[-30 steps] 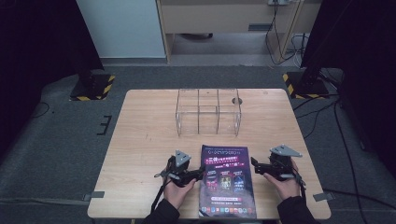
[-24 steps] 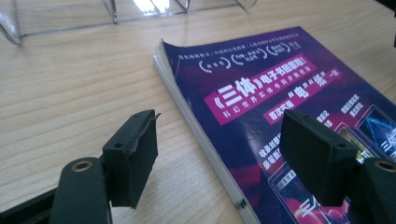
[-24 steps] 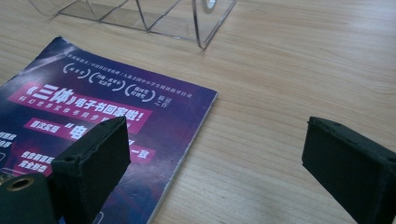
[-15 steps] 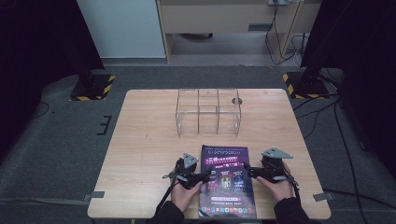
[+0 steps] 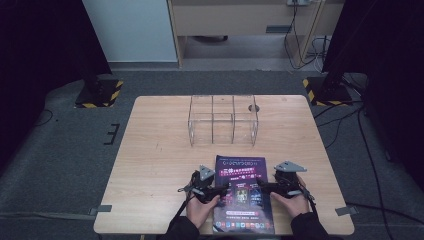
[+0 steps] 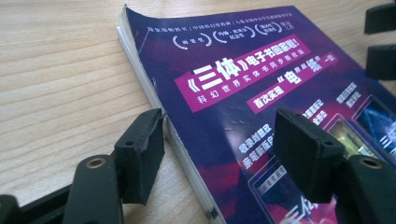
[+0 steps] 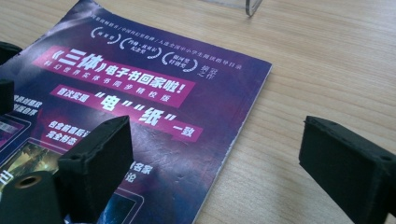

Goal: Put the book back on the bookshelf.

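- A purple magazine [image 5: 243, 195] lies flat on the wooden table [image 5: 160, 150], at its near edge, cover up, with white and pink printed lettering.
- Beyond the magazine, toward the far side of the table, stands a clear plastic organizer [image 5: 222, 120] with compartments; it is well apart from the magazine's top edge.
- The left gripper [image 5: 220, 191] sits at the magazine's left edge, held by the person's left hand [image 5: 201, 210].
- In the left gripper view its jaws stand apart and have just been closing: one pad is on the bare wood just beside the magazine's [image 6: 261, 107] page edge, the other hovers over the cover. The page edge lies between them, and neither pad seems to press on it, though the low angle makes contact hard to judge.
- The right gripper [image 5: 265, 187] sits at the magazine's right edge, in the right hand [image 5: 290, 204].
- In the right gripper view its jaws are wide apart: one pad is over the magazine's [image 7: 140, 107] cover, the other over bare table to the side, with the spine edge between them and nothing clamped.
- A corner of the clear plastic organizer [image 7: 233, 5] shows past the magazine's top in that view.
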`<state>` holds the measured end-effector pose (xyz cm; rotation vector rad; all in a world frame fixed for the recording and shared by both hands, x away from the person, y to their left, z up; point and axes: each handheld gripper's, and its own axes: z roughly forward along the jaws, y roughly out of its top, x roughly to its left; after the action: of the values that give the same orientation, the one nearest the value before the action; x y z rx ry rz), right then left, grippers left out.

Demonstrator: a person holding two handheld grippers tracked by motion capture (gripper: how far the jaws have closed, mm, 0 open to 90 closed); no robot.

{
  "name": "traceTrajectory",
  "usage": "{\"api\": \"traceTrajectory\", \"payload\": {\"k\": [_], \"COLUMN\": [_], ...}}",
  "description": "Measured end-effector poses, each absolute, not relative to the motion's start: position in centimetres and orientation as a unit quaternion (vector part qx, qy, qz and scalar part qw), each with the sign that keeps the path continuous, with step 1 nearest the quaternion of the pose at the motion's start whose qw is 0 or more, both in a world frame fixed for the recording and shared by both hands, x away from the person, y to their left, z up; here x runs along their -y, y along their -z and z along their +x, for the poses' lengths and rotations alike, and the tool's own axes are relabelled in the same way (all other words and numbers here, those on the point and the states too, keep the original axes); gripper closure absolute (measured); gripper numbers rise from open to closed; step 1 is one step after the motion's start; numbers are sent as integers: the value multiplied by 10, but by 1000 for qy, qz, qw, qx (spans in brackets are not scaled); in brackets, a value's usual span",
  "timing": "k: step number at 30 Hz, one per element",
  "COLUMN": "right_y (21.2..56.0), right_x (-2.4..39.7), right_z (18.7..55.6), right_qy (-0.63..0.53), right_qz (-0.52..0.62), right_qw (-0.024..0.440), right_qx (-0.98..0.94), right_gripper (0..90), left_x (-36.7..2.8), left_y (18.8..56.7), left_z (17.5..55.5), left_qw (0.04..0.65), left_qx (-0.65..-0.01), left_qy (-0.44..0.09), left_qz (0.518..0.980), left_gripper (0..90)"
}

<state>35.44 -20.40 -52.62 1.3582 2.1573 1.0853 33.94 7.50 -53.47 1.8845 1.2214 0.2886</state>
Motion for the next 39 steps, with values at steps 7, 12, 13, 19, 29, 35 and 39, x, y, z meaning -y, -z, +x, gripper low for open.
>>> {"api": "traceTrajectory", "payload": {"k": [7, 12, 13, 19, 29, 35, 39], "right_y": [531, 533, 534, 536, 537, 537, 537], "right_x": [198, 198, 198, 194, 187, 187, 188], "right_z": [354, 354, 354, 353, 352, 352, 352], "right_qy": [-383, -386, -388, -389, -390, -391, -392], "right_qz": [478, 481, 482, 484, 471, 469, 470], "right_qw": [177, 169, 167, 155, 156, 156, 154], "right_qx": [-770, -769, -768, -768, -775, -776, -776], "right_gripper": [139, 148, 151, 161, 185, 185, 186], "left_x": [-74, -73, -72, -71, -71, -75, -75], "left_y": [535, 535, 535, 535, 536, 537, 537], "left_z": [340, 341, 341, 342, 342, 342, 340], "left_qw": [426, 426, 425, 424, 433, 445, 448], "left_qx": [-494, -499, -503, -506, -515, -524, -527], "left_qy": [-117, -122, -123, -125, -118, -105, -108], "left_qz": [749, 745, 743, 741, 731, 718, 714], "left_gripper": [333, 341, 341, 334, 336, 340, 371]}}
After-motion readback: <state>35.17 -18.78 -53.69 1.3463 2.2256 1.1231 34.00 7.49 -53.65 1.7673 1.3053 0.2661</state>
